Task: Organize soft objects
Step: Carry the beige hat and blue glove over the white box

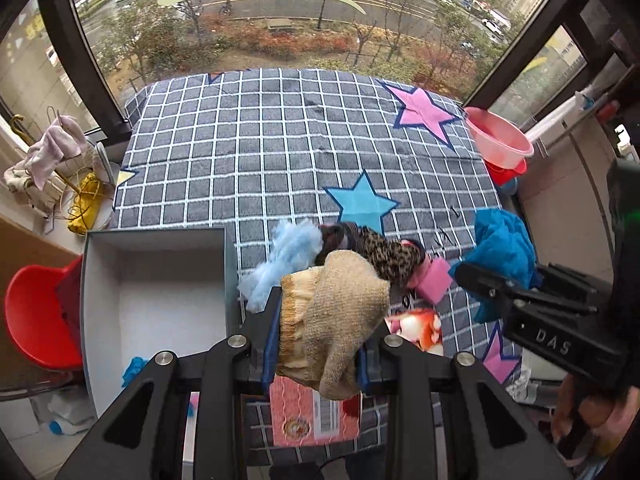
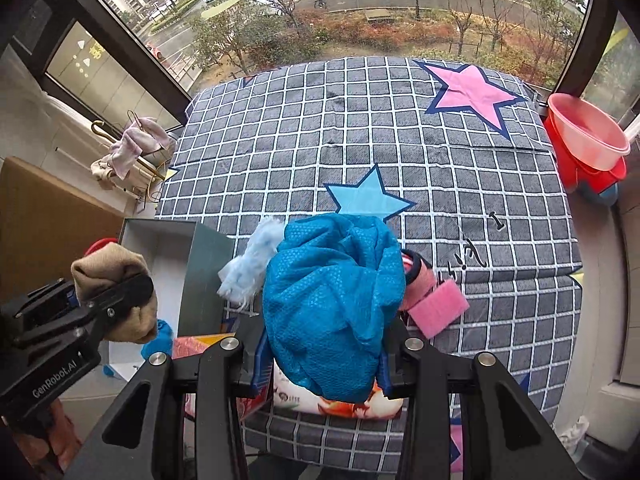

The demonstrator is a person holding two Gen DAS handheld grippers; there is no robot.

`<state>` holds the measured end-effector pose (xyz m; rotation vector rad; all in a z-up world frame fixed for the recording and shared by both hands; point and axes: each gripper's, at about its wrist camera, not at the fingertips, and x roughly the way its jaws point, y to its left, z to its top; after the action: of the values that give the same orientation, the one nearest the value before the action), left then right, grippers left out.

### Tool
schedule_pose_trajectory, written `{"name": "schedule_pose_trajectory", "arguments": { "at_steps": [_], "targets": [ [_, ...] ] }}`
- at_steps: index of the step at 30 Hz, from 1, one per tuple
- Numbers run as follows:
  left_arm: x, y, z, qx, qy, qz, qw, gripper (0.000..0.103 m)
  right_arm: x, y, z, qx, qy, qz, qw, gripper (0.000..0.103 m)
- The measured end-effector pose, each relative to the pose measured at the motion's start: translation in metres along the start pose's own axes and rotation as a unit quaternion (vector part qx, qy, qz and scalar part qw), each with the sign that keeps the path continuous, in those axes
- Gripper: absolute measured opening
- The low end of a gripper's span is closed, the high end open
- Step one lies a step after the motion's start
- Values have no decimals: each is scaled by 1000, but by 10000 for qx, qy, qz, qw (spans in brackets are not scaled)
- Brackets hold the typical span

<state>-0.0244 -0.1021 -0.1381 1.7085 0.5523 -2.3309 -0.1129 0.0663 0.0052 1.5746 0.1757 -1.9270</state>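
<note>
Evidently both loads are heading for the box (image 1: 160, 280): left gripper (image 1: 316, 336) is clamping the beige knit (image 1: 340, 320), right gripper (image 2: 324, 344) is clamping the blue cloth (image 2: 332, 300); next, each needs positioning over its opening and releasing.

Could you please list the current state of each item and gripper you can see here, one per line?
left gripper: shut on the beige knit sock, lifted.
right gripper: shut on the blue cloth, lifted.
grey box: open, nearly empty, one small blue piece inside.
light blue fluffy piece: loose on the bed beside the box.
pink sponge: lying on the bed.
leopard-print cloth: bunched on the bed.
pink basin: tilted, empty.
</note>
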Motion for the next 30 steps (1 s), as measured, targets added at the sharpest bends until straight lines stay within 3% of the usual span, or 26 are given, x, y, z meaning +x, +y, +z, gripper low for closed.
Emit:
{"name": "schedule_pose_trajectory", "arguments": {
  "at_steps": [15,30],
  "targets": [
    [-12,9,-55,265,211,-146,9993,33,-4,5,-53,93,261,-222,9994,41],
    [-18,63,-86,-253,233,4,9994,33,9,54,-126,-329,815,15,9961,41]
  ]
}}
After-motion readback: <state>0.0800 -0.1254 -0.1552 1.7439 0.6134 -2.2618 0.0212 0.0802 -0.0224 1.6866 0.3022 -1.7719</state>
